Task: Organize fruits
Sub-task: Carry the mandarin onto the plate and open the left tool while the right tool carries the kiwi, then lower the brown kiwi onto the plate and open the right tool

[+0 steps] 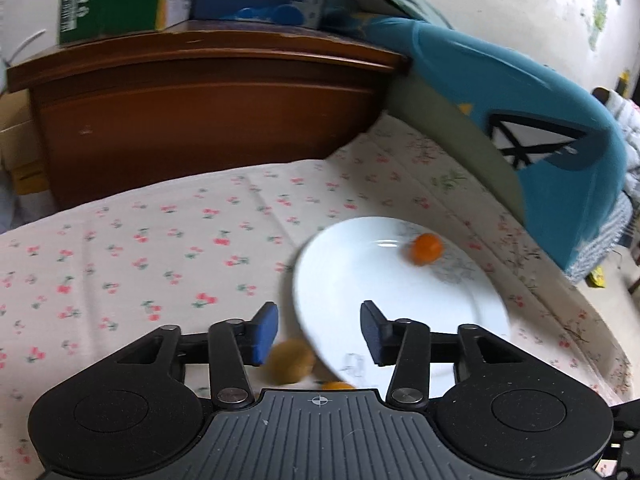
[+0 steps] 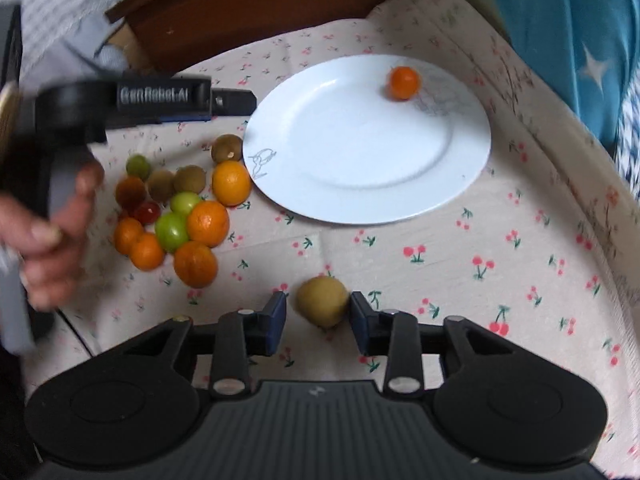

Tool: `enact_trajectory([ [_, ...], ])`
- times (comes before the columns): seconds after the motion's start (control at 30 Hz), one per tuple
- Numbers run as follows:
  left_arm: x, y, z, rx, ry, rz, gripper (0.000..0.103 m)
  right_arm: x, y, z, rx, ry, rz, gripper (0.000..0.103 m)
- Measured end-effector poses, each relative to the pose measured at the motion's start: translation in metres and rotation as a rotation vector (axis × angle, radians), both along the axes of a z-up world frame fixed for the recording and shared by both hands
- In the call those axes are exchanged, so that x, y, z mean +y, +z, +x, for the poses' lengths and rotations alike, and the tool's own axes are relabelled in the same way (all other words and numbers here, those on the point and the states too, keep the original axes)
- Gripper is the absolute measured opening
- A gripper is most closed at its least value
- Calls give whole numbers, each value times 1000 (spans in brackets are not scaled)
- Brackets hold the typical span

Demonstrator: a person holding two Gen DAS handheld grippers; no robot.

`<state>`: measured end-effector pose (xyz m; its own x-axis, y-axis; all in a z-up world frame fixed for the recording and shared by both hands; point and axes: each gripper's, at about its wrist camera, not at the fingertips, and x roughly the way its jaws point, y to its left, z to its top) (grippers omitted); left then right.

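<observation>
My right gripper (image 2: 318,320) sits around the yellow-brown fruit (image 2: 322,301) on the bed sheet (image 2: 440,264), fingers slightly spread, one pad touching, not yet pinching. I should centre it, squeeze gently, then carry it to the white plate (image 2: 360,184). My left gripper (image 1: 319,330) hangs spread and empty at the plate's rim.

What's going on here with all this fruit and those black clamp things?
A person holds a clamp tool in each hand and is sorting fruit on a cherry-print cloth. One small orange already sits on the white plate. The right tool has a yellowish-brown fruit between its pads, though a firm grip isn't clear. The left tool is open, empty, over the plate's edge. A pile of fruit waits beside the plate.
</observation>
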<state>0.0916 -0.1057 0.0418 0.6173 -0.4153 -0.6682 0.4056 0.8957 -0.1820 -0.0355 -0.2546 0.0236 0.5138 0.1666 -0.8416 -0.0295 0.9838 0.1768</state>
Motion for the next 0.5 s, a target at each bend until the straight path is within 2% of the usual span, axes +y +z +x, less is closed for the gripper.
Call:
enact_trajectory([
  [0.17, 12, -3, 8, 16, 22, 45, 44, -4, 7, 1, -55, -6, 27, 28],
  [0.23, 15, -5, 10, 2, 32, 71, 44, -14, 14, 5, -100, -58, 68, 28],
  [0.33, 19, -10, 13, 6, 52, 70, 45, -26, 17, 15, -146, -158, 95, 28],
  [0.5, 22, -22, 16, 10, 62, 97, 47, -40, 12, 30, -160, -286, 153, 29],
])
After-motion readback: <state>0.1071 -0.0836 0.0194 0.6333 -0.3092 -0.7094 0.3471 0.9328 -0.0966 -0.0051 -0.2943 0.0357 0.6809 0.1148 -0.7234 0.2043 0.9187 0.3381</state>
